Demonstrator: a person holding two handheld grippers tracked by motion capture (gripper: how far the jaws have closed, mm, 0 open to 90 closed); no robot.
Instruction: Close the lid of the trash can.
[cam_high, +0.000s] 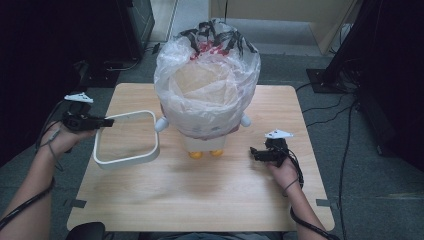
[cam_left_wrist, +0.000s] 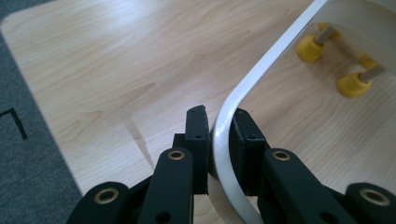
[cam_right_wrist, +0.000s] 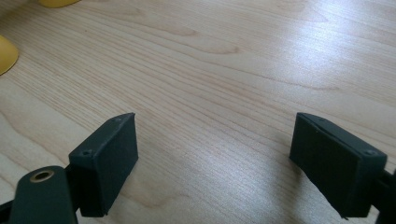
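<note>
At the middle of the wooden table (cam_high: 200, 190), a bin (cam_high: 207, 100) on 2 yellow feet (cam_high: 196, 154) is lined with a clear plastic bag (cam_high: 170, 75) whose contents cannot be made out, and just to its left a white rounded-square ring (cam_high: 126, 139) is held above the tabletop, nothing being seen inside it. The ring's near-left edge is clamped between the pads of the left gripper (cam_high: 107, 121), which is pointed level toward the bin from the table's left side. Near the right edge, the right gripper (cam_high: 256, 154) is kept low over bare wood with its jaws spread wide and nothing between them.
</note>
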